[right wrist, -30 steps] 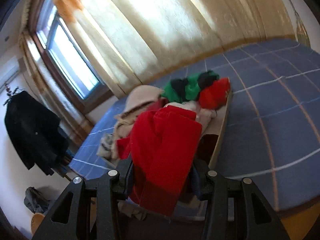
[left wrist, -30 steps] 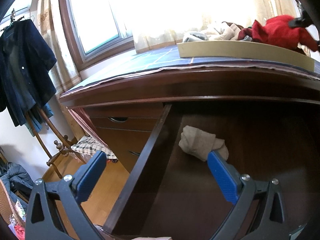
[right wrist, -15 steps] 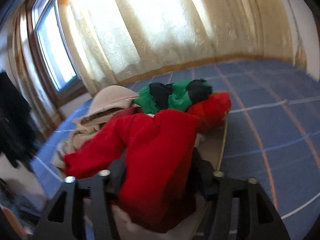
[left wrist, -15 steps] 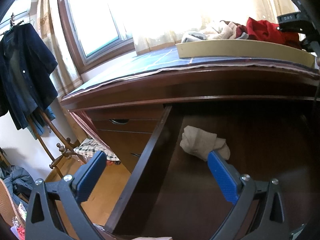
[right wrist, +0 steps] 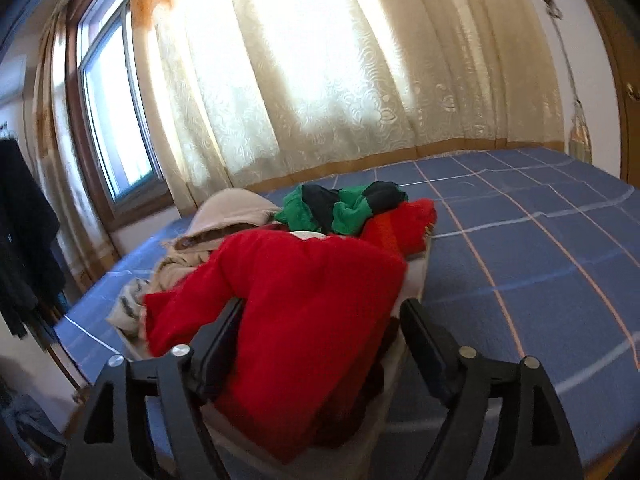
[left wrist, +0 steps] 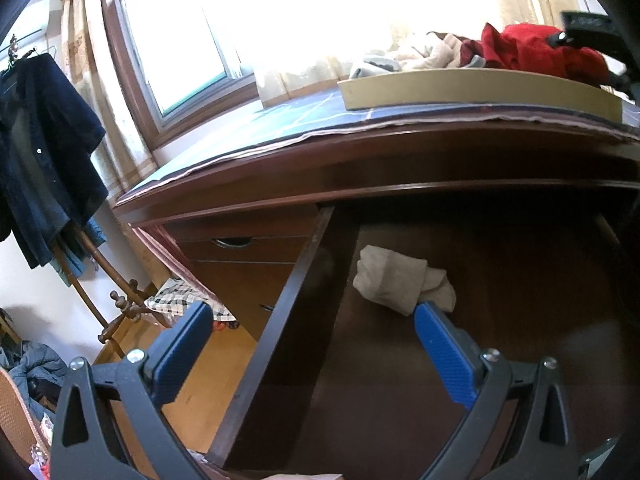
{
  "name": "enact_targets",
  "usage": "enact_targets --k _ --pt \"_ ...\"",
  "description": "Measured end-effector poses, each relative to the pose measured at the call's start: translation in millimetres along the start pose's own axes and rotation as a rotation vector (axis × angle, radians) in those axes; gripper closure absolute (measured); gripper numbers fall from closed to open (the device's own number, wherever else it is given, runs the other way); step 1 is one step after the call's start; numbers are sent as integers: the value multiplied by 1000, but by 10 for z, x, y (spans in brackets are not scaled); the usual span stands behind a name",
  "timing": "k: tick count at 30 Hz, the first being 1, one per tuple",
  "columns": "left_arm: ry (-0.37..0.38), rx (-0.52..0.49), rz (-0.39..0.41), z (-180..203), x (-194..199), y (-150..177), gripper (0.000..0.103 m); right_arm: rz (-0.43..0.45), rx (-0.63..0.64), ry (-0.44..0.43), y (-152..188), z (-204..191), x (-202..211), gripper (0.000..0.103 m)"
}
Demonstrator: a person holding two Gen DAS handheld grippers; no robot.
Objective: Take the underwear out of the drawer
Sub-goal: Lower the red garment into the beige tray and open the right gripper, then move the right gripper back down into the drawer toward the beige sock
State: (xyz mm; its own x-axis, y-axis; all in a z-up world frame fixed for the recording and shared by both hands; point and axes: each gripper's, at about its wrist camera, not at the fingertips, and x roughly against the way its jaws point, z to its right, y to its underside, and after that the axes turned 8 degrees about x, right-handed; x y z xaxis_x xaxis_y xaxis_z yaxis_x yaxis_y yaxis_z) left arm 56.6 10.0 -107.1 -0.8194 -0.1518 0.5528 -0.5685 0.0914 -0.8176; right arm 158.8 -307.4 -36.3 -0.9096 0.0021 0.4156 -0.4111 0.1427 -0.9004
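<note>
A crumpled beige underwear piece [left wrist: 396, 280] lies on the floor of the open dark wooden drawer [left wrist: 296, 300]. My left gripper [left wrist: 312, 310] hangs open over the drawer's front, its right blue finger [left wrist: 444, 356] just in front of the beige piece and not touching it. On the dresser top, a red garment [right wrist: 304, 280] rests on a heap of clothes in a cream tray [left wrist: 480, 88]. My right gripper [right wrist: 322, 306] straddles the red garment. Its jaws are opening, with the cloth lying slack between them.
A green and black garment [right wrist: 344, 208] and beige clothes [right wrist: 228, 208] fill the tray's far part. A blue checked cloth [right wrist: 520, 260] covers the dresser top. Closed drawers [left wrist: 240, 252] sit left of the open one. A rack with dark clothes [left wrist: 44, 152] stands by the window [left wrist: 180, 40].
The right gripper's jaws have spread wide, and the red garment has settled down onto the heap in the tray. The left gripper has stayed where it was, open.
</note>
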Motion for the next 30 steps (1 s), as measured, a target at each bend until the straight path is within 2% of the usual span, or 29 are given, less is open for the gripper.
enact_targets --k 3,6,13,21,30 --pt "-1 0 -1 2 -4 0 0 57 -63 -49 87 63 238 12" --pt "-2 3 -4 -2 -7 0 0 119 -71 -50 221 37 512 12" --pt "-3 3 -4 0 -5 2 0 173 92 -24 611 -290 907 12" --pt "-3 4 3 -12 0 13 0 60 175 -96 754 -547 770 12" --pt "-2 -5 18 -5 13 29 0 -18 206 -87 835 -617 735 12"
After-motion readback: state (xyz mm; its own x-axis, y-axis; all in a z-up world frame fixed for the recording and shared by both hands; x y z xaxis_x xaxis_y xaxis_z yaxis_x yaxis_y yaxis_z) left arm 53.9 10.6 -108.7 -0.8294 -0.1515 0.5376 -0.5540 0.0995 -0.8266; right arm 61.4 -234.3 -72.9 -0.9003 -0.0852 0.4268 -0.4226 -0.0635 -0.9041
